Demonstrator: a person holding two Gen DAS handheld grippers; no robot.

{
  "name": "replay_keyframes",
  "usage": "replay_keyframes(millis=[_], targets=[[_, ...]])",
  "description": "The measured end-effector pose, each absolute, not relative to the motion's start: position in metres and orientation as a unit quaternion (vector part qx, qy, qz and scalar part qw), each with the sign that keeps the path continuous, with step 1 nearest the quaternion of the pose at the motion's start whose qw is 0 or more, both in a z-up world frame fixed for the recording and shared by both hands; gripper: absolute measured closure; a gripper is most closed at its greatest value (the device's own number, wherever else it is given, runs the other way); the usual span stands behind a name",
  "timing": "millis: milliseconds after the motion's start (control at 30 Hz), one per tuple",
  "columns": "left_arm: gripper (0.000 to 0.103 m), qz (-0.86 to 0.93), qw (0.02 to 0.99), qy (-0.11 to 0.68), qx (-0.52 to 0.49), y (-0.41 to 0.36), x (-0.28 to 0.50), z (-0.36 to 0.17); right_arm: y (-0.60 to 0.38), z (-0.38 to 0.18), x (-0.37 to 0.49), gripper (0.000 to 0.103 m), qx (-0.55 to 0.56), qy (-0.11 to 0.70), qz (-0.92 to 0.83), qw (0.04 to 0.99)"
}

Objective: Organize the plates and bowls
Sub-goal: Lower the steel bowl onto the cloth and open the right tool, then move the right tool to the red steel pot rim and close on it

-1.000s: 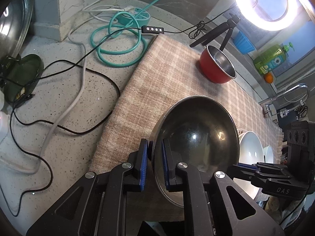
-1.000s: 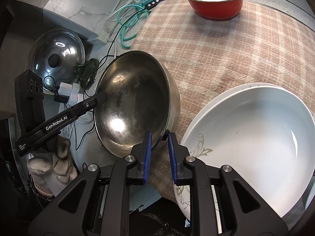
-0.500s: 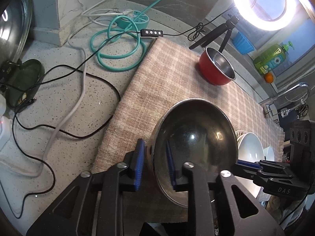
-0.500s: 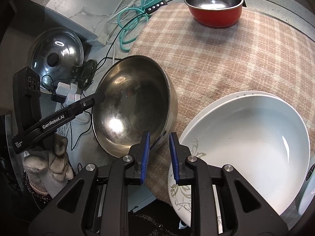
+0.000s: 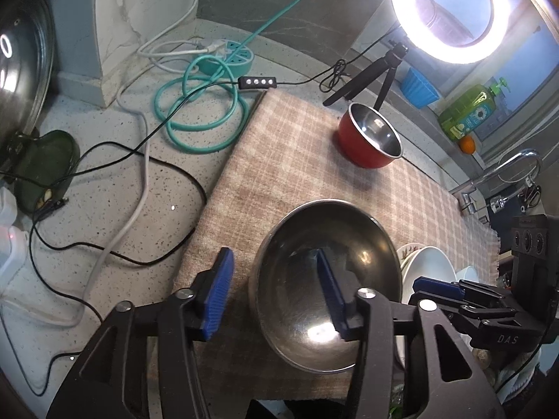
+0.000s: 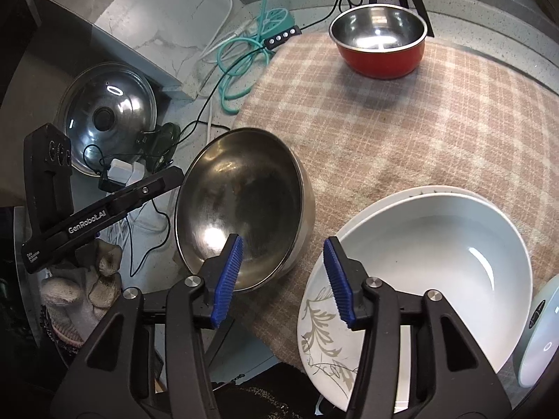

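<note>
Both hand-held grippers have let go of the steel bowl [image 5: 325, 282] since the earlier frames, when each was pinching its rim. Now the left hand-held gripper [image 5: 274, 291] is spread wide, one finger outside the bowl and the other hanging over its hollow, gripping nothing. The right hand-held gripper [image 6: 283, 276] is likewise released, its fingers straddling the gap between the steel bowl and the white bowl [image 6: 429, 272].

Nearest, the steel bowl sits on the checked cloth [image 6: 401, 132] close to its left edge, appearing slightly tilted. Just beside it, the white bowl rests in a leaf-patterned plate [image 6: 321, 328] at the front edge of the table [image 5: 104, 160]. Farther back, well apart, stands the red bowl [image 6: 379, 40]; cables [image 5: 202, 118] lie off the cloth.

Risk, as I judge it: the steel bowl is round-bottomed and near the cloth's edge, so a finger catching its rim on withdrawal could rock or slide it. The white stack overhanging the front edge could tip if nudged.
</note>
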State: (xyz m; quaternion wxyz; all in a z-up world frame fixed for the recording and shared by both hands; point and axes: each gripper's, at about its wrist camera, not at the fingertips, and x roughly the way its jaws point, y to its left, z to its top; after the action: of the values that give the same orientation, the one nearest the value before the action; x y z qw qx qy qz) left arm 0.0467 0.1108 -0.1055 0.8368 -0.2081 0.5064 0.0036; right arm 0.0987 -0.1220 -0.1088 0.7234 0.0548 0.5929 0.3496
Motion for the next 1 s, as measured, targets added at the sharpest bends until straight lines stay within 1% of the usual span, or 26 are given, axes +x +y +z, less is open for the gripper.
replay_keyframes(millis=[67, 100, 167, 200, 300, 600, 1000], targets=[[0.040, 0.001, 0.840, 0.503, -0.203, 0.108, 0.048, -0.102, -0.124, -0.104, 0.099, 0.035, 0.048, 0.583, 0.345, 0.734], [0.038, 0.000, 0.841, 0.503, -0.200, 0.106, 0.049, -0.099, -0.125, -0.102, 0.099, 0.033, 0.045, 0.579, 0.342, 0.738], [0.038, -0.004, 0.843, 0.501, -0.196, 0.104, 0.052, -0.096, -0.128, -0.095, 0.101, 0.025, 0.034, 0.568, 0.333, 0.752], [0.037, -0.005, 0.843, 0.502, -0.193, 0.102, 0.053, -0.095, -0.130, -0.091, 0.101, 0.024, 0.026, 0.558, 0.328, 0.761], [0.036, -0.007, 0.848, 0.499, -0.180, 0.097, 0.058, -0.090, -0.135, -0.081, 0.106, 0.024, 0.014, 0.544, 0.317, 0.777], [0.036, -0.022, 0.854, 0.491, -0.168, 0.088, 0.079, -0.080, -0.168, -0.063, 0.133, 0.024, 0.045, 0.528, 0.287, 0.798], [0.036, -0.031, 0.858, 0.489, -0.157, 0.082, 0.125, -0.072, -0.201, -0.058, 0.186, 0.024, 0.091, 0.523, 0.238, 0.814]])
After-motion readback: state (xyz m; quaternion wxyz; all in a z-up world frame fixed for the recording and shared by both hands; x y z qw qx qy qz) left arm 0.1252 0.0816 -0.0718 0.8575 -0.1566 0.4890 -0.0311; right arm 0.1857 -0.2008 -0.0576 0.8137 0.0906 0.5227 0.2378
